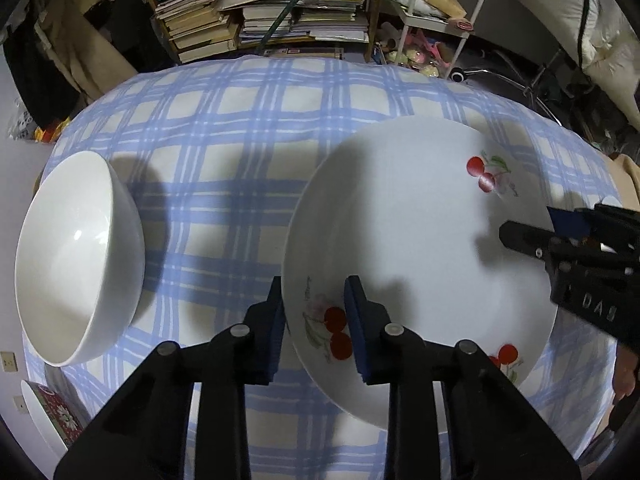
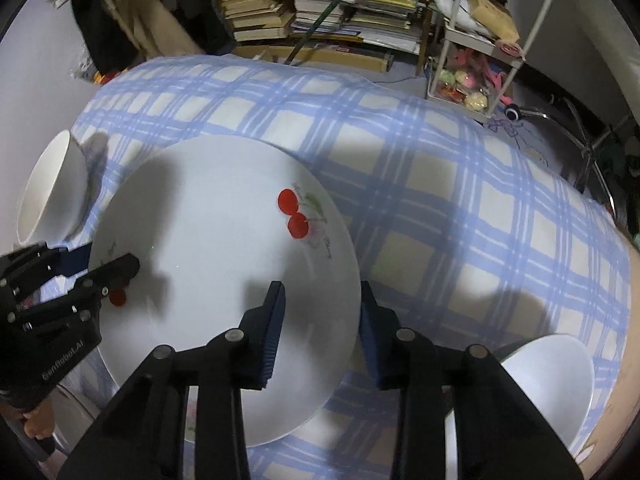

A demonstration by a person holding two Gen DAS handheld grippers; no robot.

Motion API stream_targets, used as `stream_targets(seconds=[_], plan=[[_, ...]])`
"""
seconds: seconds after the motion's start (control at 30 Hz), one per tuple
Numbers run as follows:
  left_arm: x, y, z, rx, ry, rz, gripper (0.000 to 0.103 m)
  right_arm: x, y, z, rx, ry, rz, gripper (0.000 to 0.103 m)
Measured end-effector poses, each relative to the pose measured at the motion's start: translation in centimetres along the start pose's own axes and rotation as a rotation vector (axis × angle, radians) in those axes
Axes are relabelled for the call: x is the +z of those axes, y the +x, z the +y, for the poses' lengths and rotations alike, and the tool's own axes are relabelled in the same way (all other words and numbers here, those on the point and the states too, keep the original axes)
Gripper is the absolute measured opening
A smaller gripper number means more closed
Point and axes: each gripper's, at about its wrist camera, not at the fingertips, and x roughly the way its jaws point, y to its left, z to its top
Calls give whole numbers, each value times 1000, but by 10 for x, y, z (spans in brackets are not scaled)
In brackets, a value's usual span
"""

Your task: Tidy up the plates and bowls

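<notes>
A: Where is the cherry-print plate point(image 1: 420, 240)?

B: On the checked tablecloth point(image 1: 224, 128), between my 2 tools. I straddle opposite rims so it lifts level. The left gripper point(image 1: 316, 328) and right gripper point(image 2: 322, 320) each have jaws apart around the rim, pads not visibly pressing.

A: Room?

B: The white bowl point(image 1: 76, 256) is well apart on the left, and the second bowl point(image 2: 552, 384) is near my right.

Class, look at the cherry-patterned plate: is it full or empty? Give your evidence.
Empty. The cherry-patterned plate shows only bare white glaze, printed cherries and shadows; no food or dish sits on it.
</notes>
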Motion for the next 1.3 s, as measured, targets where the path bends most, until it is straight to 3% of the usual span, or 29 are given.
stream_targets(seconds=[0.47,0.67,1.3], plan=[[-9,-8,14,-59,-111,17,23,-10,-17,3,-3,20,-15,24],[-21,-16,15,-59,-109,18,23,-19,-29,7,2,39,-32,20],[-75,-92,25,-73,-107,-49,23,-67,-98,36,63,37,-84,14]])
